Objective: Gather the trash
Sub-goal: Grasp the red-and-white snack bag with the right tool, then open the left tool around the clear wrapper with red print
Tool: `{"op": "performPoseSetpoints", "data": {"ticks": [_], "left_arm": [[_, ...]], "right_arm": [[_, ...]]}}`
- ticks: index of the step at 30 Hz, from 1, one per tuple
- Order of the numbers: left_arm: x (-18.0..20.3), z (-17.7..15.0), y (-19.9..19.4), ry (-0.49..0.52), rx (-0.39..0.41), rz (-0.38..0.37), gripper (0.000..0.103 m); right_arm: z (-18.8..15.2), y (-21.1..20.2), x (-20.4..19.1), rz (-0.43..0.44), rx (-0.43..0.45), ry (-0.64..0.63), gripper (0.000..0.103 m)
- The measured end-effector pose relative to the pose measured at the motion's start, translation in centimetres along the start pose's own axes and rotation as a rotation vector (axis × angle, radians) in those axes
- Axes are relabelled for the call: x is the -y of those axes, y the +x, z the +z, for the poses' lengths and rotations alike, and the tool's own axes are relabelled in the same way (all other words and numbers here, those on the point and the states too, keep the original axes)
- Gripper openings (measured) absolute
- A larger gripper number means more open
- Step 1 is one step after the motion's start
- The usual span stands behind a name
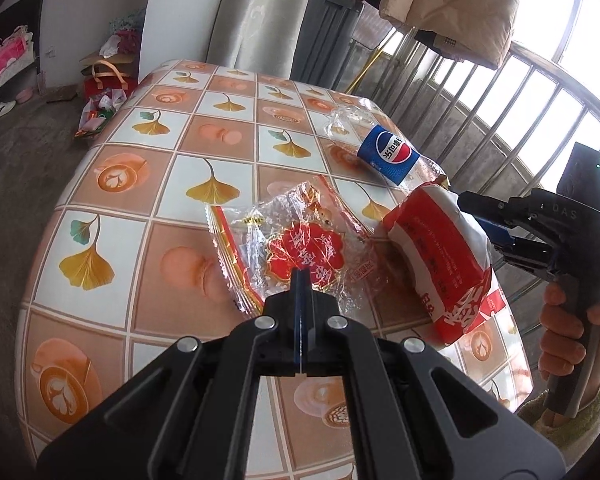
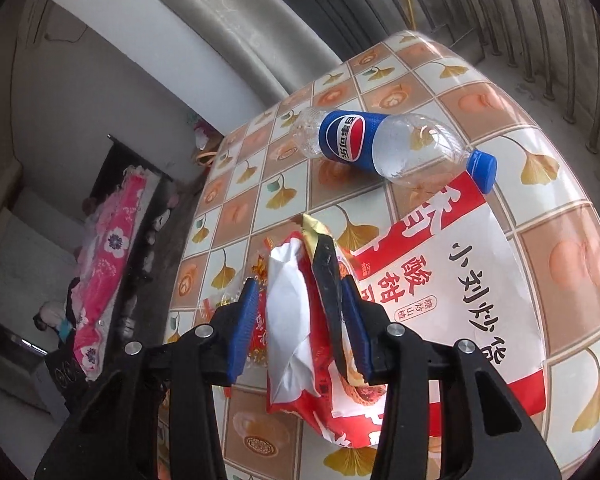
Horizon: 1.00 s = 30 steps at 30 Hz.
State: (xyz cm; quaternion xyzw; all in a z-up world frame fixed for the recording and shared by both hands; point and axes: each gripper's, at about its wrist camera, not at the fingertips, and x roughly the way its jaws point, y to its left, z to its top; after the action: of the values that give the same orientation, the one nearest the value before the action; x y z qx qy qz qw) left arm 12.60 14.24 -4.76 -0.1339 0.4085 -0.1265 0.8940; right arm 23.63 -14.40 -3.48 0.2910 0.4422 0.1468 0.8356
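On the tiled-pattern tablecloth [image 1: 140, 200] lies a clear wrapper with a red flower print [image 1: 304, 252]. My left gripper [image 1: 301, 276] is shut, its tips over the wrapper's near edge; a pinch cannot be made out. To the right stands a puffed red and white snack bag [image 1: 436, 248] [image 2: 440, 300]. My right gripper [image 2: 299, 282] [image 1: 476, 220] is open, and the bag's folded end sits between its blue pads [image 2: 242, 324] with a gap on the left side. Behind the bag an empty Pepsi bottle [image 1: 388, 152] [image 2: 352, 140] with a blue cap [image 2: 482, 170] lies on its side.
A person's hand [image 1: 568, 332] holds the right gripper's handle. A metal railing [image 1: 520, 100] runs past the table's right side, with a padded jacket [image 1: 452, 0] hung above. Bags [image 1: 100, 112] sit on the floor at the left. A pink quilt [image 2: 108, 264] lies further off.
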Motion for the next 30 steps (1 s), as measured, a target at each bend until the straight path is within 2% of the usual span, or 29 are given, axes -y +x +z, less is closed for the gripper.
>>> {"op": "performPoseSetpoints", "data": {"ticks": [4,9,19,23,30], "left_arm": [[-0.1,0.0,0.2,0.001,-0.003,-0.002,0.0],[-0.1,0.2,0.5,-0.002,-0.005,-0.01,0.0],[0.0,0.3,0.5,-0.004,-0.009,-0.012,0.0],[0.0,0.3,0.5,-0.002,-0.008,-0.012,0.0],[0.3,0.1,0.7,-0.002,-0.014,-0.012,0.0]], "right_arm": [[0.9,-0.4,1.5,0.028,0.025,0.078,0.04],[1.6,0.3,3.1,0.054,0.017,0.154,0.03],[1.4,-0.9,4.7,0.12,0.027,0.21,0.029],[1.6,-1.1,5.9,0.116,0.041,0.25,0.029],[1.7,-1.3,5.9,0.074,0.059,0.236,0.028]]}}
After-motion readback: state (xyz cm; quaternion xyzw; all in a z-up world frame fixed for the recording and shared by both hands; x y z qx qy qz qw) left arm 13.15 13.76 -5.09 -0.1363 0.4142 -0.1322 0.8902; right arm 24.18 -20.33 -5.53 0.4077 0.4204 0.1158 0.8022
